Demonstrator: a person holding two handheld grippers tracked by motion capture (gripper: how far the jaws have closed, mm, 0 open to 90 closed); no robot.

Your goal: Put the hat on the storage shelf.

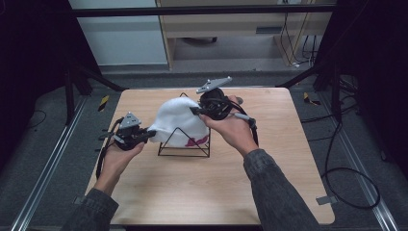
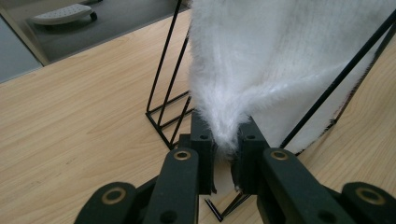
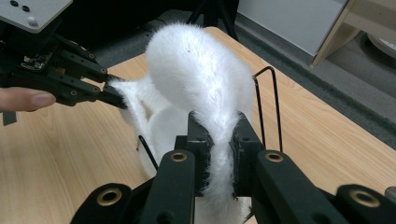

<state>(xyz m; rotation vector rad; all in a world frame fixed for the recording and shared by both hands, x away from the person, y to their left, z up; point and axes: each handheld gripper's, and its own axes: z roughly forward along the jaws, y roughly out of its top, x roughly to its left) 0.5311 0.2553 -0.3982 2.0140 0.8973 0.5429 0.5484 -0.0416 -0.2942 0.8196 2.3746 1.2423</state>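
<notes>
A fluffy white knitted hat [image 1: 175, 120] is draped over a black wire stand [image 1: 184, 143] at the middle of the wooden table [image 1: 211, 183]. My left gripper [image 1: 148, 135] is shut on the hat's left edge [image 2: 227, 133], pulling a fold of fabric out past the wire stand [image 2: 168, 100]. My right gripper [image 1: 195, 110] is shut on the hat's far right edge; the white hat [image 3: 205, 88] runs down between its jaws. A dark red mark [image 1: 197, 141] shows low on the hat. The left gripper [image 3: 114, 95] shows in the right gripper view, pinching the hat's other side.
The wire stand's loop [image 3: 271, 100] rises behind the hat. Bare tabletop [image 1: 202, 192] lies on the near side and to the right. Black cables [image 1: 346, 178] trail on the floor at the right. A cabinet [image 1: 231, 29] stands beyond the table.
</notes>
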